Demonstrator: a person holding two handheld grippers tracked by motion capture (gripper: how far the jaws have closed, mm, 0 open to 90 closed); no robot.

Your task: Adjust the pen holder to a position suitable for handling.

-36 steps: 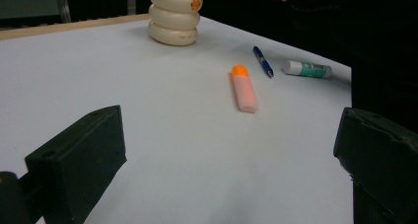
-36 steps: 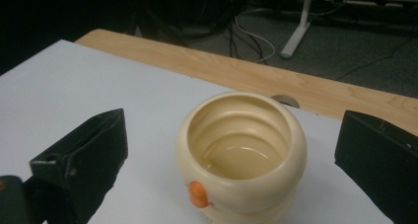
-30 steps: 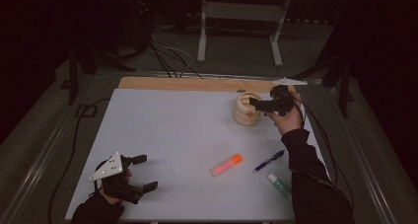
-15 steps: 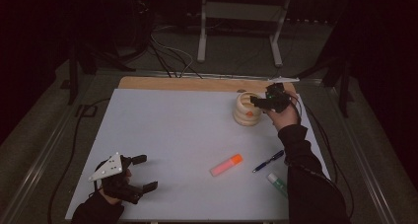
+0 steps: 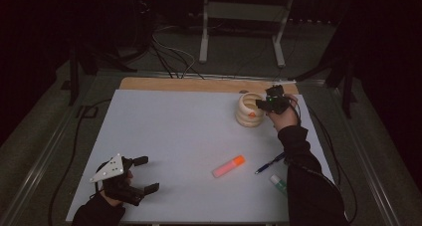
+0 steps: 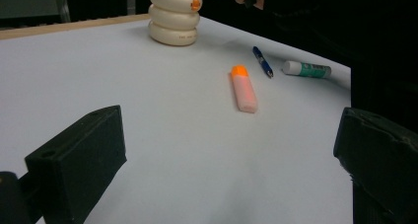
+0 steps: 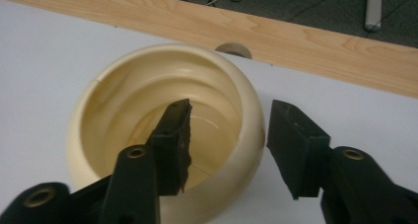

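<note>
A cream ribbed cup [image 5: 248, 111] with a small orange mark stands at the far right of the white table top [image 5: 174, 126]. My right gripper [image 5: 262, 104] straddles its right rim. In the right gripper view one jaw hangs inside the cup [image 7: 148, 110] and the other outside. The right gripper [image 7: 230, 116] has just been closing around the wall, with small gaps still showing on both sides. My left gripper [image 5: 148, 174] rests at the near left corner, open, with nothing between its fingers [image 6: 79, 160].
An orange highlighter [image 5: 228, 166], a blue pen [image 5: 269, 163] and a green-and-white tube [image 5: 278, 183] lie at the near right, by the person's right sleeve. A wooden strip [image 5: 199, 84] runs along the table's far edge. Cables and a stand's legs are on the floor beyond.
The right gripper has come down onto the cup's rim and its jaws have narrowed around the wall. The left gripper has stayed where it was.
</note>
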